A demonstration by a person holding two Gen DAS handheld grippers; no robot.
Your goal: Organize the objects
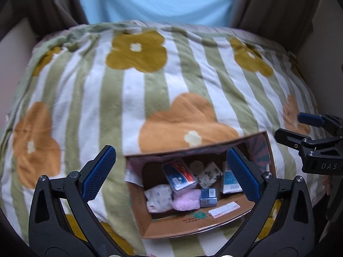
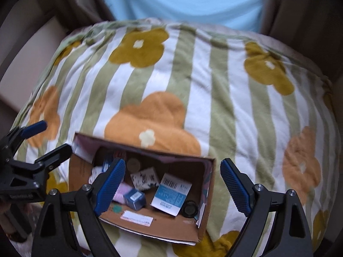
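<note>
Left tongs (image 1: 171,173): wide, holding nothing.
Right tongs (image 2: 172,185): wide, empty; "DAS" readable from left view.
Black round lid (image 2: 189,210): right view only, inside cardboard box (image 2: 205,212).

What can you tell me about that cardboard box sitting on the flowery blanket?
The cardboard box is plain brown, open at the top, with a white label on its near wall. It rests on the striped flower blanket, slightly askew. Inside lie small packages, among them a blue-and-white carton, a small blue box and a pink fluffy item. Nothing grips it.

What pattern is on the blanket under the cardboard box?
The blanket has green and white stripes with orange and mustard flowers; the right wrist view shows it best.
</note>
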